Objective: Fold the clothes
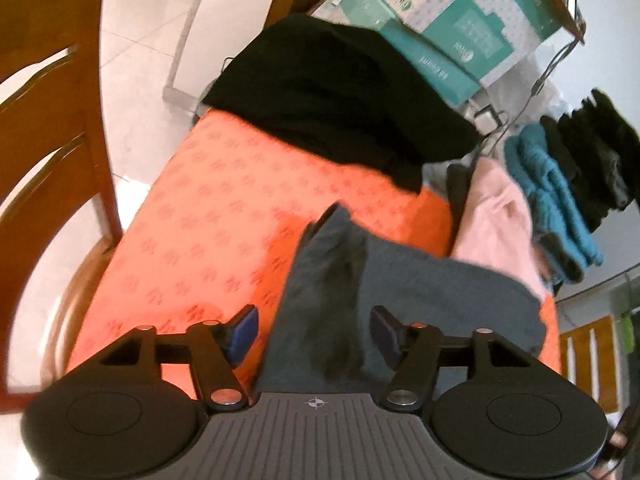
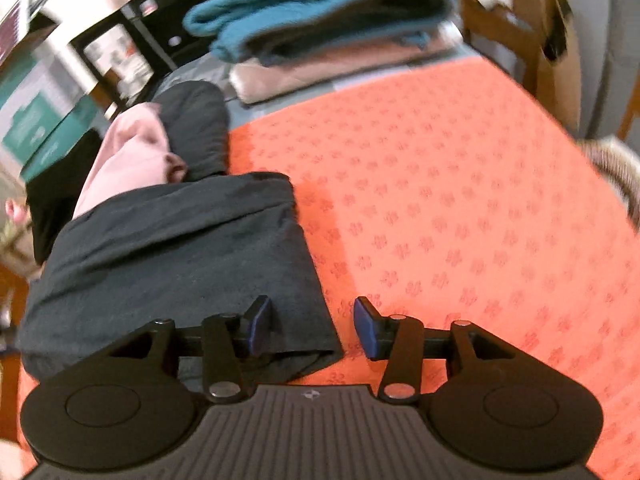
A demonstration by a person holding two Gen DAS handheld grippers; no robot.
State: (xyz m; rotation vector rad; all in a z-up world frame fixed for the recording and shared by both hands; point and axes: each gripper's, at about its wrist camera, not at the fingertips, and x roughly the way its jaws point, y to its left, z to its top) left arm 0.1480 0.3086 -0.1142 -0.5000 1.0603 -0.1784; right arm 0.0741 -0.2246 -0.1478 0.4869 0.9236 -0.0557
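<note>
A table covered with an orange patterned cloth (image 2: 460, 208) fills most of both views, with pale floor tiles and a wooden chair (image 1: 52, 128) off its left edge and teal-and-white boxes (image 1: 460, 32) at its far end. On the cloth lies a dark grey garment (image 2: 172, 256), already doubled over into a rough rectangle with a layered edge showing near the right gripper. A black garment (image 1: 340, 96) sits heaped farther back, a pink one (image 1: 496, 216) lies just beside the grey piece, and a stack of a teal knit (image 2: 320, 4) over a pinkish folded item rests at the far side. The left gripper (image 1: 314, 330) is spread wide, hanging over the near end of the grey garment with nothing between its pads. The right gripper (image 2: 312, 328) is also apart, straddling the garment's near corner, one finger over the fabric and the other over bare cloth; whether either pad touches is unclear. The scene fits either a fold about to be taken further or a finished bundle just set down. If another fold follows, it likely pays to pinch all layers at matching corners, lift evenly, and keep clear of the pink garment alongside.
</note>
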